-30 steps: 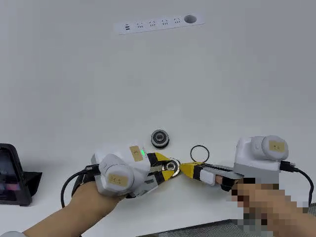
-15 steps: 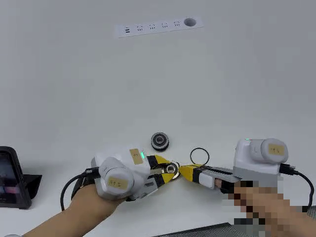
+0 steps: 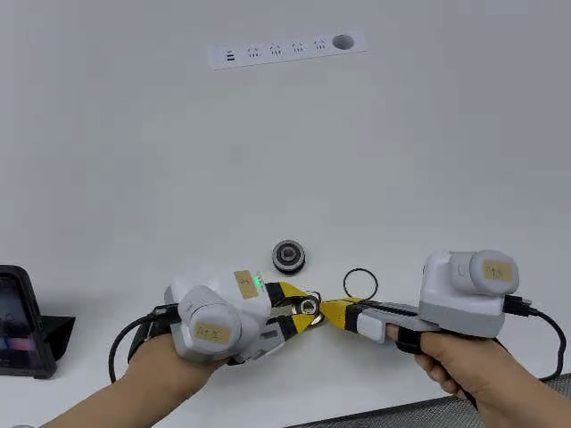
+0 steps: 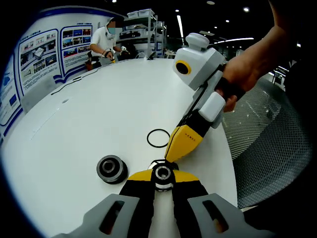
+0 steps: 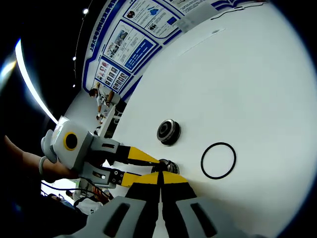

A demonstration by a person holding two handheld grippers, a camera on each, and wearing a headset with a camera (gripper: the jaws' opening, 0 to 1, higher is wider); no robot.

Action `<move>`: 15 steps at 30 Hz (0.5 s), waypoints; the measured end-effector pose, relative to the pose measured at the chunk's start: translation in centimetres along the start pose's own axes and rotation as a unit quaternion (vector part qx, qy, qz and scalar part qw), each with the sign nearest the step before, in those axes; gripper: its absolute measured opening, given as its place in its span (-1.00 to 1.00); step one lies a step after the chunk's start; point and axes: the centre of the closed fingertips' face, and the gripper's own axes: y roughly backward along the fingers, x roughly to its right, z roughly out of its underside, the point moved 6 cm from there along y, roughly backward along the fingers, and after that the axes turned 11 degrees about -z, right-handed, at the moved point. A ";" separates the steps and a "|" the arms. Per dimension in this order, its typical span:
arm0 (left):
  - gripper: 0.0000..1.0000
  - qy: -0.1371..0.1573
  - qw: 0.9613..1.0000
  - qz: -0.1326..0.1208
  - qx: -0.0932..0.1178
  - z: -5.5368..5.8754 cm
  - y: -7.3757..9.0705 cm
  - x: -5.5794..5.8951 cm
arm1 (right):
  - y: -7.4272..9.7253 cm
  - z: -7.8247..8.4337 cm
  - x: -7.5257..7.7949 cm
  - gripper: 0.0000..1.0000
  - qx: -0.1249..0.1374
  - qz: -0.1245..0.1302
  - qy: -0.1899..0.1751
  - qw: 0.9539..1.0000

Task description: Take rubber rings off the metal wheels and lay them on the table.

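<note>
Little has moved. Near the table's [image 3: 401,160] front edge my left gripper [image 3: 303,310] pinches a metal wheel [image 4: 162,174]; my right gripper [image 3: 326,308], pressed together, touches its rim.

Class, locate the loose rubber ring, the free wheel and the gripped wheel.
loose rubber ring [image 5: 201,161]: right gripper view, left edge.
free wheel [image 3: 288,254]: head view, hub.
gripped wheel [image 4: 162,174]: left gripper view, hub.

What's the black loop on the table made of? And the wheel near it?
Loop: probably rubber; it is thin, matte black and lying flat. Wheel: seems to be metal, with a shiny silver hub and a dark band around it that may be rubber.
</note>
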 end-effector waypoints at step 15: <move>-0.74 0.000 1.000 0.000 0.001 0.0 0.0 0.0 | -0.4 -0.5 -0.9 -0.97 0.009 -0.017 0.002 1.000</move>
